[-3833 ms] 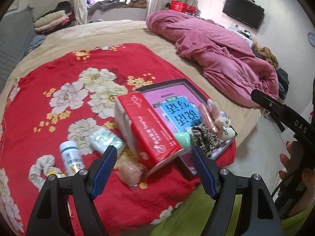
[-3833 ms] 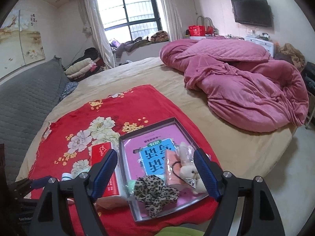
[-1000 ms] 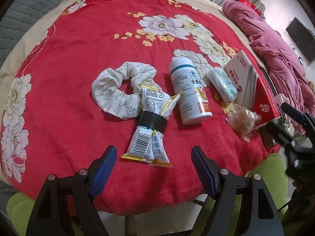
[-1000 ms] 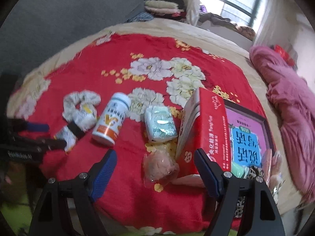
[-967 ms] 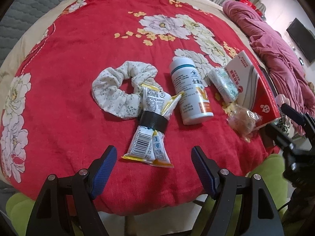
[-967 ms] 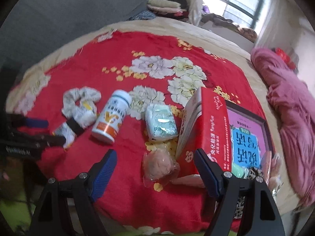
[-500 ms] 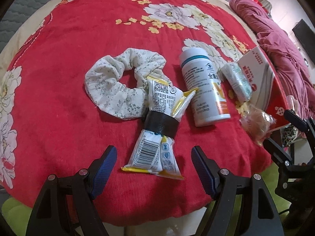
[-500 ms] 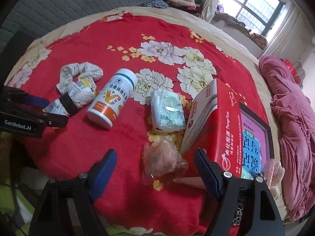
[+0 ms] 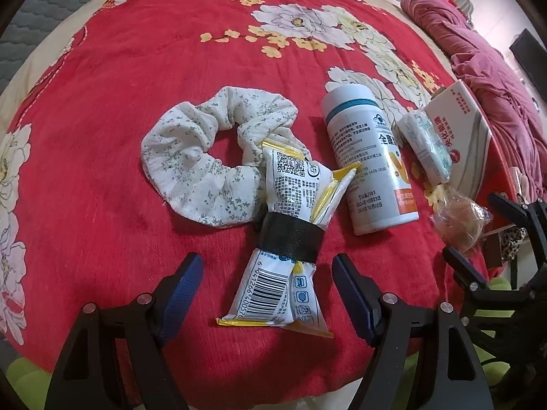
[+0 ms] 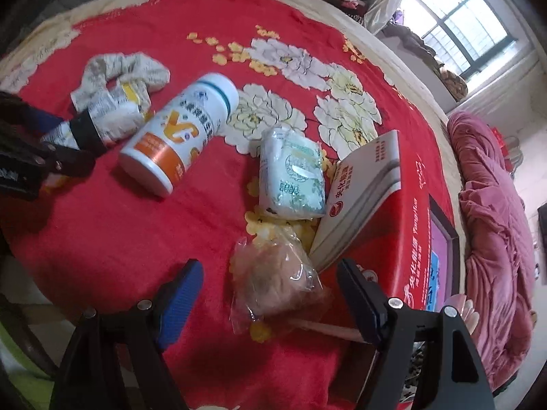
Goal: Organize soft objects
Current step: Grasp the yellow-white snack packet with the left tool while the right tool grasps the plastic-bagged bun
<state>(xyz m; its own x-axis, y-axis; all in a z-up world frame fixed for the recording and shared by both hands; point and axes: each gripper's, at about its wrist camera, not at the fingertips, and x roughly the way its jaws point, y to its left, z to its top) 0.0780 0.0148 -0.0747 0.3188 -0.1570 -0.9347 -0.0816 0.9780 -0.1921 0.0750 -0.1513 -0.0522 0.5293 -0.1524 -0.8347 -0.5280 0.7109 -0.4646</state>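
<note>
A white flowered scrunchie (image 9: 212, 157) lies on the red flowered blanket (image 9: 119, 78). Partly on top of it rests a bundle of sachets (image 9: 290, 235) bound with a black band. My left gripper (image 9: 266, 283) hangs open over the bundle's lower end, blue pads either side, not touching. A crinkled clear bag with a pinkish soft lump (image 10: 280, 280) lies between the open fingers of my right gripper (image 10: 270, 290), pads apart from it. A pale green tissue pack (image 10: 290, 174) lies just beyond it. The scrunchie (image 10: 119, 71) also shows at the right wrist view's far left.
A white pill bottle (image 9: 369, 160) lies on its side between the bundle and the tissue pack. A red and white carton (image 10: 372, 212) leans against a dark tray (image 10: 444, 239) at the blanket's right. A pink quilt (image 10: 495, 239) is heaped beyond. The bed edge runs just below both grippers.
Both grippers have sunk closer to the blanket. The left one now frames the sachet bundle, the right one the clear bag. The right view has rolled. Neither opening changed.
</note>
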